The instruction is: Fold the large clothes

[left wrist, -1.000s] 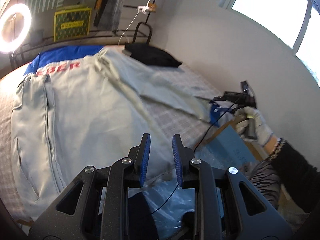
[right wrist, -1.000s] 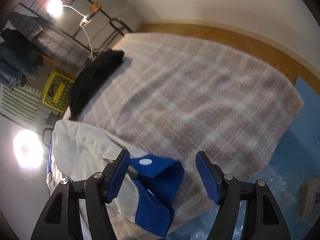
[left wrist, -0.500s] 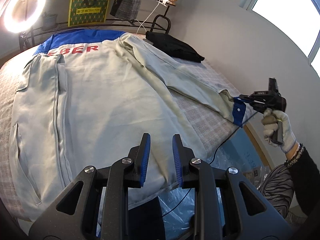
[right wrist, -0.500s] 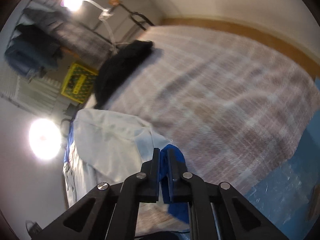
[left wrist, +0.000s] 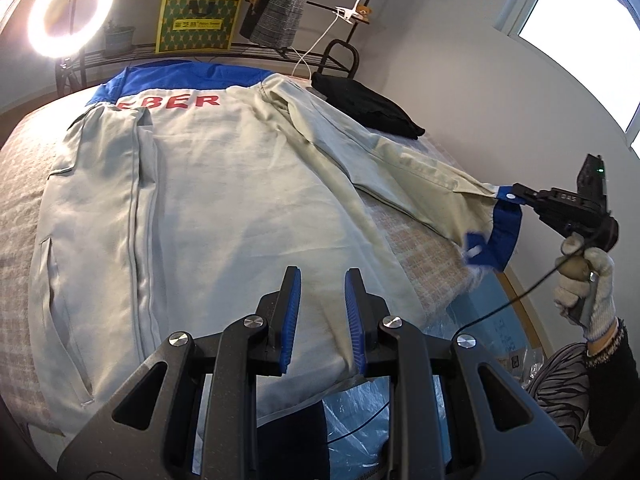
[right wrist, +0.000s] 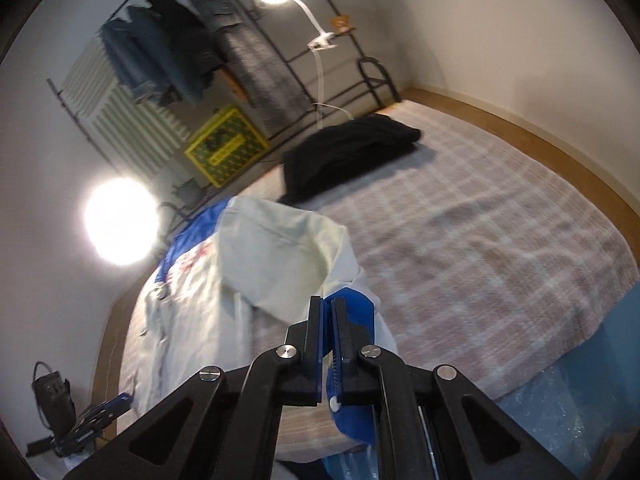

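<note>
The fold has only just started: the big pale grey jacket (left wrist: 224,208) lies spread flat, back up, over most of the bed (right wrist: 480,240), and only its sleeve (left wrist: 400,168) on the window side is off the cover. Nearest me, at the jacket's hem, the left gripper (left wrist: 320,312) hovers over the cloth with its blue pads a narrow gap apart and nothing between them. Out past the jacket's side edge, the right gripper (right wrist: 327,332) has just closed its jaws and now pinches the blue cuff (left wrist: 502,236), holding the sleeve stretched up and away from the body; a gloved hand (left wrist: 584,284) works its handle. By my reckoning the sleeve has yet to be laid across the back, then the other side and the cross folds remain. Beyond the jacket's shoulder a black garment (left wrist: 368,108) sits folded on the checked bedcover. Behind the jacket's blue collar band stand a metal rack (left wrist: 200,48), a yellow box (left wrist: 196,24), hanging clothes and a ring light (left wrist: 70,6).
</note>
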Demonstrator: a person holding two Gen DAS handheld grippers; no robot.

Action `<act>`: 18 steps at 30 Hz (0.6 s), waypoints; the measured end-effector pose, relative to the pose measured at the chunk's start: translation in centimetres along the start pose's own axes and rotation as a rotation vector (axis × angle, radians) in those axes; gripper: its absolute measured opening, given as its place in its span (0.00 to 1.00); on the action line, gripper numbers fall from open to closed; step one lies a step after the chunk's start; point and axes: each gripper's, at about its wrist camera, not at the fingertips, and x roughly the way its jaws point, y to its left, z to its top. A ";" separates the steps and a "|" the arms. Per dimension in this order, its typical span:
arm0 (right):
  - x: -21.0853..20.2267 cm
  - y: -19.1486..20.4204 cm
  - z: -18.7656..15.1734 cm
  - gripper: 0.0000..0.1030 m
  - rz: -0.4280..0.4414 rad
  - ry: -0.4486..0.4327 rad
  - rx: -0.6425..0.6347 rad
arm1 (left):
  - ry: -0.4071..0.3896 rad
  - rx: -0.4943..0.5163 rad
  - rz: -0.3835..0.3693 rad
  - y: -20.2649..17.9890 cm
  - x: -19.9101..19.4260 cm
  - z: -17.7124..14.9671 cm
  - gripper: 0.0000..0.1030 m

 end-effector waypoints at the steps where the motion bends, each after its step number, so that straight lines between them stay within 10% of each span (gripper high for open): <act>1: -0.2 0.6 -0.3 0.01 0.010 -0.002 -0.011 | -0.002 -0.003 0.003 0.1 -0.1 0.0 0.21; 18: 2.4 15.9 -11.3 0.00 0.262 0.153 -0.370 | -0.031 -0.121 0.014 3.4 -1.6 -0.2 0.21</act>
